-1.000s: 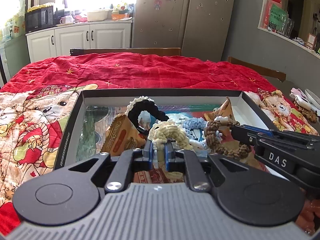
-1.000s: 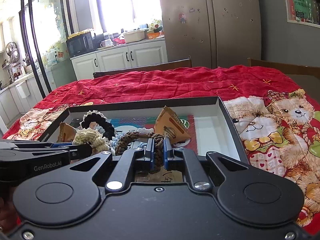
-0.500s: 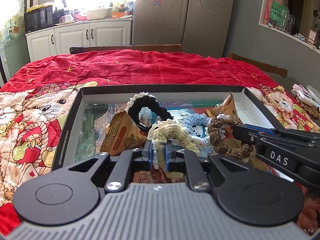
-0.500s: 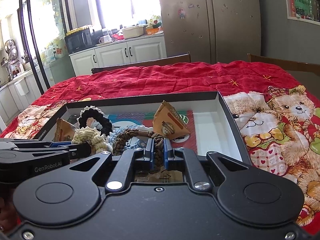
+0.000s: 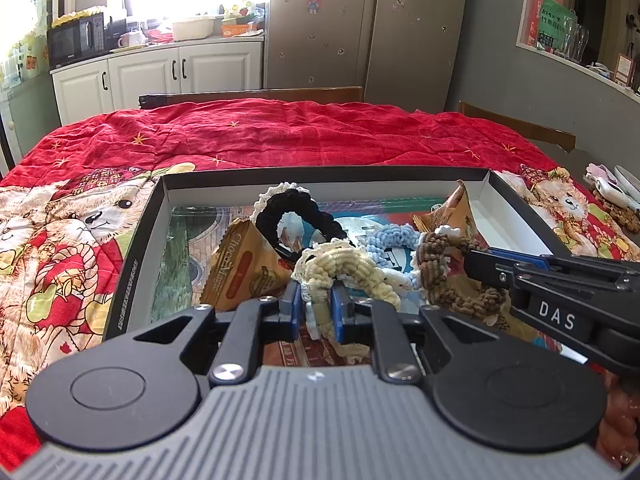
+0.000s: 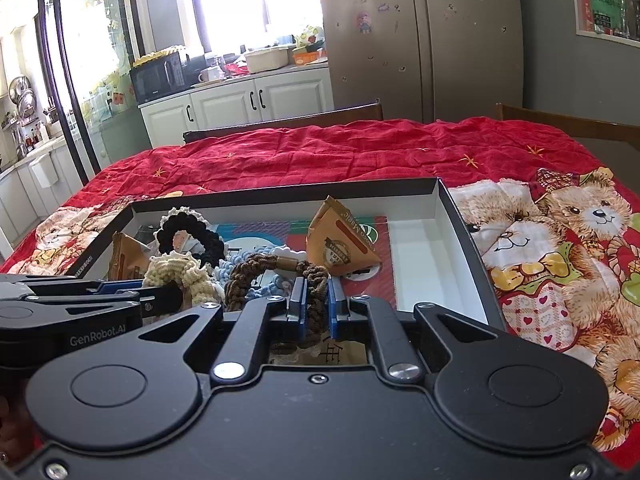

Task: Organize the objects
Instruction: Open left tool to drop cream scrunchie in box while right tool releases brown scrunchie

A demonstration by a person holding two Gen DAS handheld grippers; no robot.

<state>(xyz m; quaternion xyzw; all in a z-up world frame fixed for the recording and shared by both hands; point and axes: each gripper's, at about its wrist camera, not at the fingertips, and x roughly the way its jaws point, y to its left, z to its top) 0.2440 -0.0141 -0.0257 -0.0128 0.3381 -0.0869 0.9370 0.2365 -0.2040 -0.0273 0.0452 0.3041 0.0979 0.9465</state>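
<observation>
A black shallow box lies on the red bear-print cloth. My left gripper is shut on a cream crochet scrunchie, held over the box's near edge; it also shows in the right wrist view. My right gripper is shut on a brown crochet scrunchie, seen in the left wrist view too. Inside the box lie a black scrunchie, a light blue scrunchie and two orange snack packets.
Printed cards line the box floor; its right end is bare white. More small items lie on the cloth at the far right. Wooden chairs stand behind the table, kitchen cabinets and a fridge beyond.
Both grippers, each still holding its scrunchie, have risen slightly and drawn back a little from the box. The things in the box have not moved.
</observation>
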